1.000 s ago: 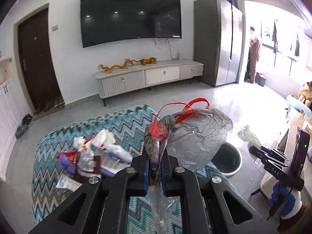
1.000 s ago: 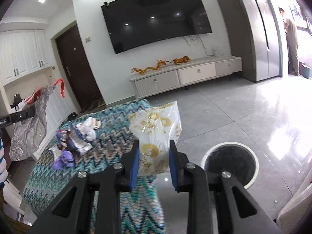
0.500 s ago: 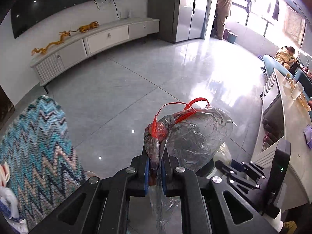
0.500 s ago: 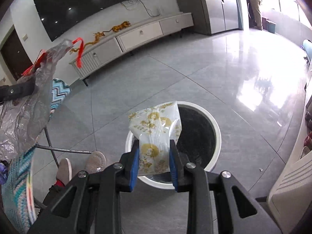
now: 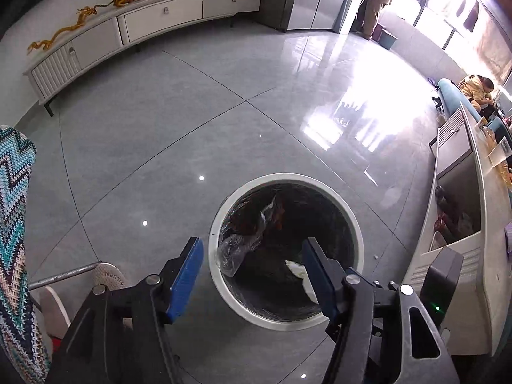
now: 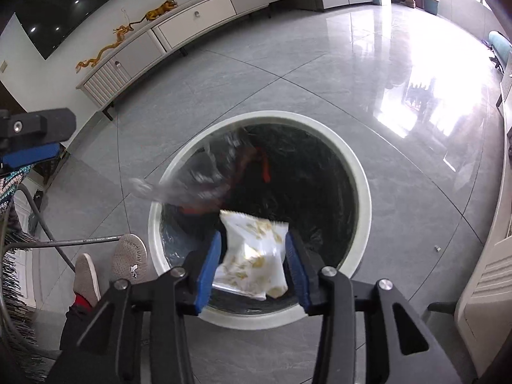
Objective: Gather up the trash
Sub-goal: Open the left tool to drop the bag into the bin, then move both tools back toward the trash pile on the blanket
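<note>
A round white-rimmed trash bin (image 5: 357,224) with a black liner stands on the grey floor, also in the right wrist view (image 6: 363,176). My left gripper (image 5: 252,275) is open and empty above it. The clear plastic bag with red handles (image 5: 246,243) lies inside the bin at its left wall; in the right wrist view it (image 6: 204,179) is blurred at the bin's left rim. My right gripper (image 6: 252,256) hovers over the bin with its jaws spread around a white and yellow snack packet (image 6: 256,256).
The zigzag-patterned tablecloth edge (image 5: 12,224) hangs at the left. The person's grey shoes (image 6: 128,256) stand by the bin's left side. A white counter unit (image 5: 464,256) is at the right. A low TV cabinet (image 5: 144,28) lines the far wall.
My left gripper opened and the plastic bag dropped into the bin. Both grippers moved over the bin. My right gripper's jaws have widened around the snack packet.
</note>
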Action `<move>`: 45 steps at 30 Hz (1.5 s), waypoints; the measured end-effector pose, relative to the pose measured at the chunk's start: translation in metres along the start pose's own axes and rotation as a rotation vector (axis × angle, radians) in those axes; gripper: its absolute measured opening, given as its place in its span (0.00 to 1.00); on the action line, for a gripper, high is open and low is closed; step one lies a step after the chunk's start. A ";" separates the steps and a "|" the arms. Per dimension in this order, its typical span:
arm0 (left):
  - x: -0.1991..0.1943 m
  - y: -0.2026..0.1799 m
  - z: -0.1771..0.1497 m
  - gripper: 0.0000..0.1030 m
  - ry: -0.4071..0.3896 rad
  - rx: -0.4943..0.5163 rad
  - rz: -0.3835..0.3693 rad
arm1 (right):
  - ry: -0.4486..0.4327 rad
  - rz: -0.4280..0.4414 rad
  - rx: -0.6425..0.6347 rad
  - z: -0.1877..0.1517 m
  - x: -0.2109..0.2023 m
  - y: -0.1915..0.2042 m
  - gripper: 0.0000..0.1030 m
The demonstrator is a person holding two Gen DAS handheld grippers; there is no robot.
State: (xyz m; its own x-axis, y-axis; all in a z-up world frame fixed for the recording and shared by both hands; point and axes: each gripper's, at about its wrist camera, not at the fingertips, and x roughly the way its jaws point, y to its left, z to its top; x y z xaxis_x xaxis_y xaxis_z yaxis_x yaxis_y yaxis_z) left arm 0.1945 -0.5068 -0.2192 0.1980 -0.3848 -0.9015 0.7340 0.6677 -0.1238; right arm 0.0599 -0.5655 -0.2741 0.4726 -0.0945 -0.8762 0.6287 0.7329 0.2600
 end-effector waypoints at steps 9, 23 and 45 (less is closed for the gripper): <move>-0.088 0.003 -0.010 0.60 -0.181 0.019 0.019 | -0.066 -0.016 -0.019 0.009 -0.040 0.008 0.43; -0.286 0.057 -0.107 0.65 -0.505 -0.036 0.151 | -0.373 0.150 -0.166 0.003 -0.220 0.110 0.43; -0.393 0.285 -0.332 0.71 -0.570 -0.558 0.372 | -0.512 0.415 -0.530 -0.094 -0.362 0.271 0.46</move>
State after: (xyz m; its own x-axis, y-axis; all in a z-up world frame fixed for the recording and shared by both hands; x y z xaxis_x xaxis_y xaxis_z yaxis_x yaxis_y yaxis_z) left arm 0.1105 0.0466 -0.0380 0.7645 -0.2406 -0.5980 0.1623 0.9697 -0.1827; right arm 0.0013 -0.2695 0.0760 0.9031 0.0519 -0.4264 0.0302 0.9825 0.1836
